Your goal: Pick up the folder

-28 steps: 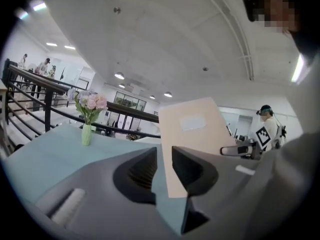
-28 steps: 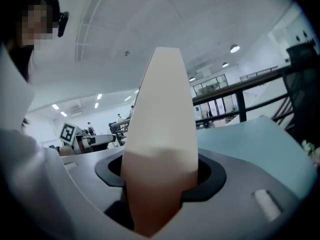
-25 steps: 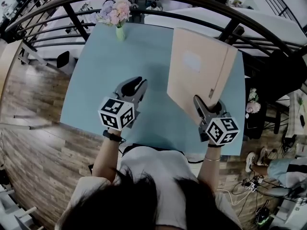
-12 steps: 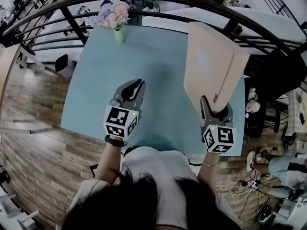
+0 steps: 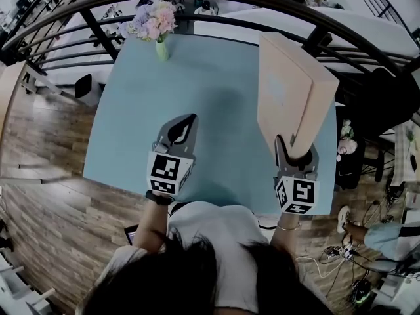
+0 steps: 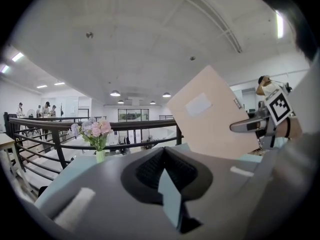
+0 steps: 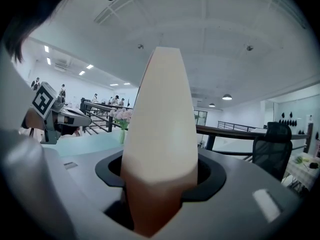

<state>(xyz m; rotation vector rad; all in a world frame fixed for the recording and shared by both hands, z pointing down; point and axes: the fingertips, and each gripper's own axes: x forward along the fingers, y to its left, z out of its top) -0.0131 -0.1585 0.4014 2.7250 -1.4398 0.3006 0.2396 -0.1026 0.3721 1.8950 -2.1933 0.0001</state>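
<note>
Jaws of the right gripper (image 5: 294,148) are pinched on the lower corner of the pale beige cardboard folder (image 5: 289,90). Those of the left gripper (image 5: 184,123) are pressed together on nothing, where a second ago they stood spread. Over the same second the folder has swung from lying back with its broad face upward to standing nearly on edge, its labelled face turned toward 9 o'clock, as the left gripper view confirms. Judgement: the pick-up is effectively made by the right gripper alone, and the left has stood down at 9 o'clock of it. The folder sits over the 3 o'clock side of the teal rectangular table (image 5: 216,77). It appears clear of the surface, though the gap under its lower edge is not plainly shown. Its long axis runs from the pinched end toward 12 o'clock, rising steeply. The vase of pink flowers (image 5: 157,23) stands well apart at 11 o'clock.
</note>
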